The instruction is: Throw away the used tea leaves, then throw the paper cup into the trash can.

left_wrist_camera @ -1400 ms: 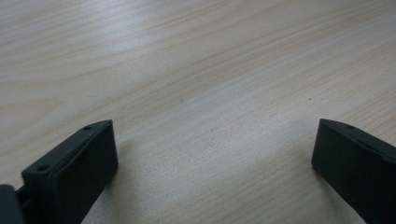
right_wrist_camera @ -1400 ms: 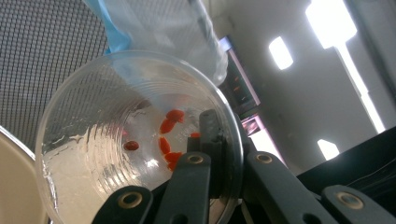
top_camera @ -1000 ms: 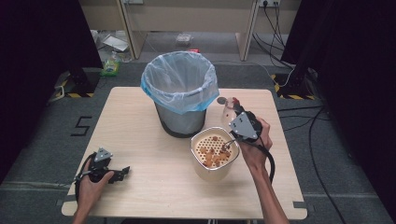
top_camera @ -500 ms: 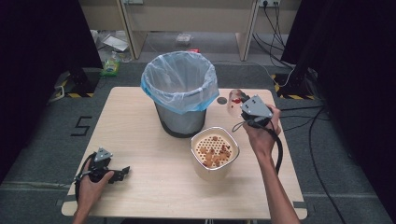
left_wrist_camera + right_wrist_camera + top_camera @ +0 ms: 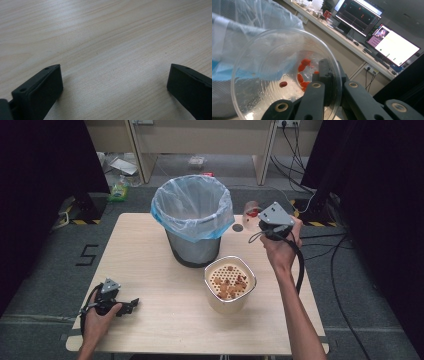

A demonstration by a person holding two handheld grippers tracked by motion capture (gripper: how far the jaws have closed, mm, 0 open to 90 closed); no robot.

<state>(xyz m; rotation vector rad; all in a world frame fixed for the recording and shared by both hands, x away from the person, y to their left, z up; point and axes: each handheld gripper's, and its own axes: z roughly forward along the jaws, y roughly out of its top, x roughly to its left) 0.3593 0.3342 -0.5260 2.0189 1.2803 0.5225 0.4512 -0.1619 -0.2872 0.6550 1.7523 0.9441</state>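
Right gripper [image 5: 256, 215] sits upper right of centre in the high view, held up in the right hand [image 5: 280, 251], jaws clamped on the rim of a clear cup [image 5: 250, 211]. In the right gripper view the cup [image 5: 284, 75] takes the left and centre of the frame, tilted on its side with its mouth toward the camera, one jaw inside the rim, one outside. A few red bits [image 5: 302, 72] stick to the cup's inner wall. Cup is just right of the bin [image 5: 192, 220], near its rim, above the table [image 5: 150, 270].

Bin has a pale blue bag liner and stands upper centre of the table. Below and right of it, a white pot [image 5: 230, 287] with a perforated insert holding orange-brown pieces.

Left gripper [image 5: 129, 305] rests low on the table at lower left of the high view, held by the left hand [image 5: 97, 320], well apart from bin and pot. In the left gripper view its jaws stand wide apart at the bottom corners, nothing between them, bare wood [image 5: 112, 50] beyond.

Monitors [image 5: 387, 37] glow upper right in the right gripper view.
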